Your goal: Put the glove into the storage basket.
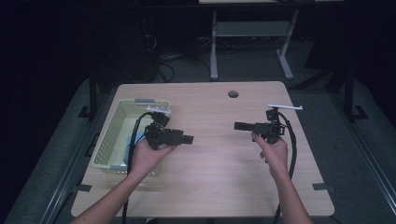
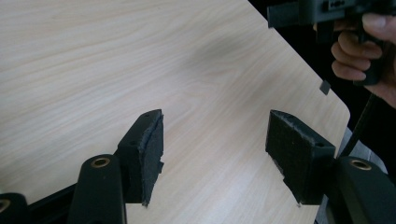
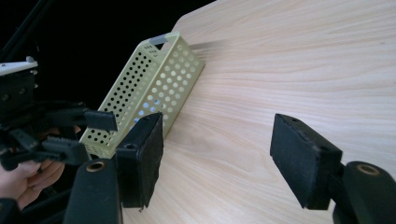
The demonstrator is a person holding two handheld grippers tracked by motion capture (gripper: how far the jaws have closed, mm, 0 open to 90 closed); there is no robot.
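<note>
Two black hand-held grippers hover over a light wooden table [image 1: 215, 158], pointing at each other. My left gripper [image 1: 189, 138] is held beside a pale green perforated basket [image 1: 112, 135]; in the left gripper view its jaws [image 2: 215, 154] stand wide apart with bare wood between them. My right gripper [image 1: 237, 125] is at the table's right side; in the right gripper view its jaws [image 3: 217, 158] are also wide apart and hold nothing. The right gripper view shows the basket [image 3: 154, 88] and the left gripper [image 3: 79, 135] at its left edge.
The basket stands along the table's left edge with something blue [image 1: 129, 145] inside. A round cable hole [image 1: 233, 94] lies near the far edge. A second table's legs [image 1: 214, 46] stand on the floor behind.
</note>
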